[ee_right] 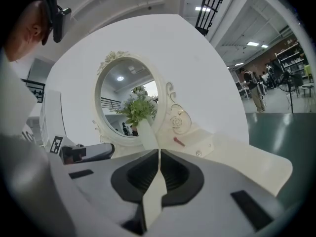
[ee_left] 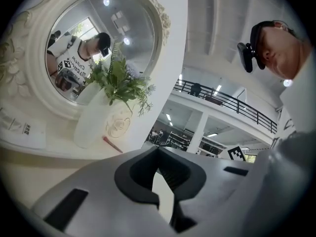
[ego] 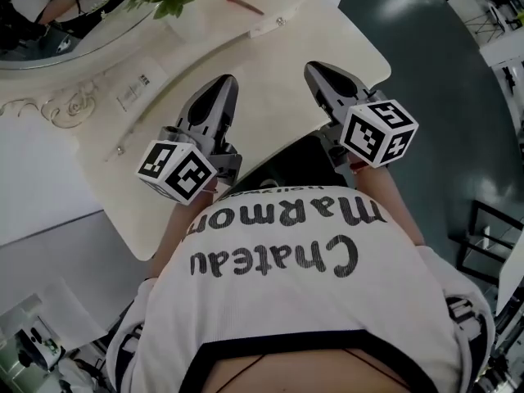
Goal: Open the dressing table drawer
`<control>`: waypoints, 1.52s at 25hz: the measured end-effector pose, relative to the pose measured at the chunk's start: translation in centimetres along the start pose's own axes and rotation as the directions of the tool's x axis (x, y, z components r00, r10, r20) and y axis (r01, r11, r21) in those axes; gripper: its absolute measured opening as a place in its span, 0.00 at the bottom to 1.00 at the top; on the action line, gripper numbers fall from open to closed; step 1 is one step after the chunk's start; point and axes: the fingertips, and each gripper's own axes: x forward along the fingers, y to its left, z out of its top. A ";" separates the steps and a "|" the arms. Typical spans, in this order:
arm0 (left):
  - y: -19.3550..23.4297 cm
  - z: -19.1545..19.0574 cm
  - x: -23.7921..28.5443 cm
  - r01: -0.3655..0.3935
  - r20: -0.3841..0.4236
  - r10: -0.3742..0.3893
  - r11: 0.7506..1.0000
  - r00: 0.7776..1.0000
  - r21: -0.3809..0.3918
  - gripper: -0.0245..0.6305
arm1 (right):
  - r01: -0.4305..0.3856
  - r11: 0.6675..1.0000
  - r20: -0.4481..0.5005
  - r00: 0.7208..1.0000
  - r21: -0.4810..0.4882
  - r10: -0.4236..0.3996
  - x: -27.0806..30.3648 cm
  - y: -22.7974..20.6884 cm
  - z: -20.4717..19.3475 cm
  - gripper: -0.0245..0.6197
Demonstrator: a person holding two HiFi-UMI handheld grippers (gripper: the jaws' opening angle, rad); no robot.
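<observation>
The cream dressing table (ego: 270, 97) lies below me, its oval mirror (ego: 65, 31) at the far left. A small raised drawer with a round knob (ego: 281, 22) sits on the top at the back; a second knob (ego: 120, 149) shows at the left end. My left gripper (ego: 223, 84) hovers over the tabletop near its front edge, jaws together and empty. My right gripper (ego: 321, 70) hangs beside it, also shut and empty. In the left gripper view the left gripper (ee_left: 158, 152) faces the mirror (ee_left: 98, 43). In the right gripper view the right gripper (ee_right: 159, 152) faces the knob (ee_right: 198, 153).
A white vase with green sprigs (ee_left: 98, 117) stands before the mirror, a red stick (ego: 244, 4) beside it. A dark stool (ego: 282, 166) sits under the table's front edge. Dark green floor (ego: 442, 97) lies to the right, with black frames (ego: 483, 228) on it.
</observation>
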 end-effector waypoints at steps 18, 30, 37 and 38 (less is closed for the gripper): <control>7.2 -3.0 5.9 -0.381 0.056 0.390 0.917 0.919 -0.120 0.07 | -0.260 0.965 -0.314 0.919 -0.028 0.239 12.7 -10.0 -1.1 0.09; 7.4 -4.7 6.8 -0.550 0.098 0.568 0.820 0.817 -0.159 0.07 | -0.378 0.922 -0.485 0.793 0.083 0.369 16.6 -13.8 -5.4 0.09; 6.5 -4.8 4.8 -0.624 0.121 0.644 0.764 0.756 -0.164 0.07 | -0.360 0.925 -0.487 0.791 0.120 0.371 18.3 -15.1 -5.7 0.39; 6.5 -4.8 4.4 -0.636 0.124 0.656 0.754 0.745 -0.167 0.07 | -0.360 0.926 -0.492 0.788 0.118 0.369 18.5 -15.2 -5.7 0.39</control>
